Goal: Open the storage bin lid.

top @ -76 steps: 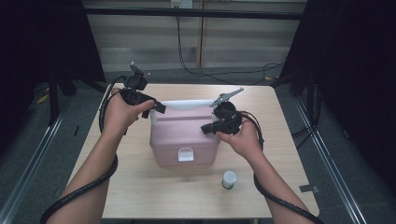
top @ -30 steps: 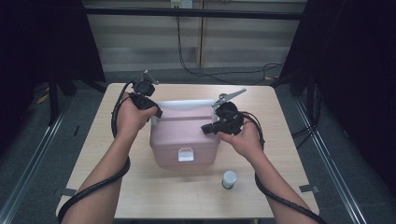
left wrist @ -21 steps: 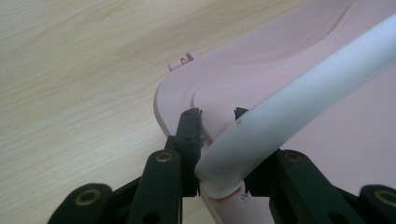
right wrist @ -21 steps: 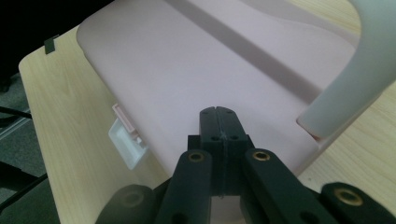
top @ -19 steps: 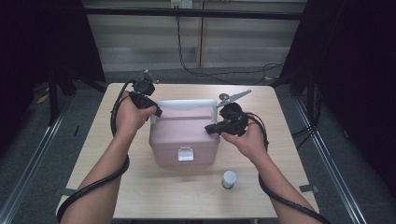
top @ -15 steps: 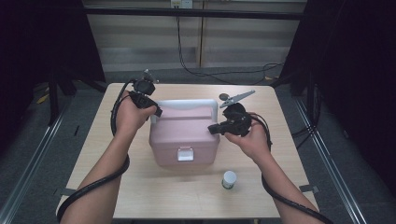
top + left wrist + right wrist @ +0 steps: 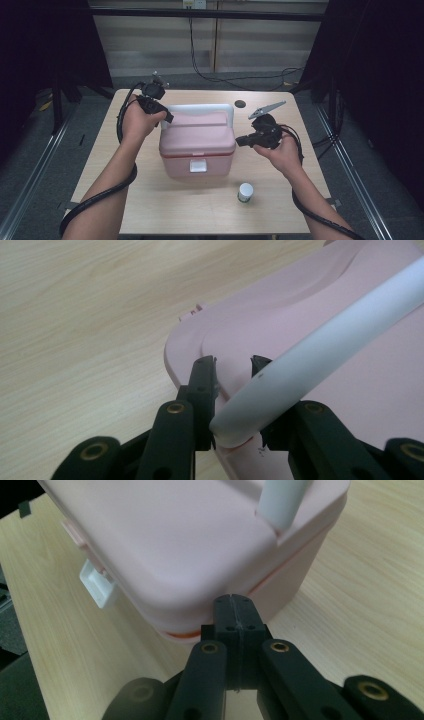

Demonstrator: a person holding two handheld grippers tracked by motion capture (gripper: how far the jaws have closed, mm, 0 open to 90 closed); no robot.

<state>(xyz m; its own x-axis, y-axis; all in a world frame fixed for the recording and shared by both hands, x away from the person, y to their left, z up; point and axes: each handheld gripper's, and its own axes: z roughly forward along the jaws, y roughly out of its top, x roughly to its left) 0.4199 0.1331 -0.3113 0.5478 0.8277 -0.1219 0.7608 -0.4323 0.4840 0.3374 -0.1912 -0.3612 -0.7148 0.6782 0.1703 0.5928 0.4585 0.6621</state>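
Closest to the person, a small white-capped bottle [image 7: 245, 192] stands on the light wooden surface [image 7: 150, 210], just in front of the pink plastic carry box [image 7: 197, 145] and off its right corner; the box sits mid-surface, white latch [image 7: 198, 165] facing the person; right gripper [image 7: 241, 141] hovers just beside the box's right side, jaws clenched on nothing; left gripper [image 7: 233, 367] at the box's far-left corner, jaws grasping the white tubular handle [image 7: 320, 355]; a dark round spot [image 7: 240, 104] lies beyond the box.
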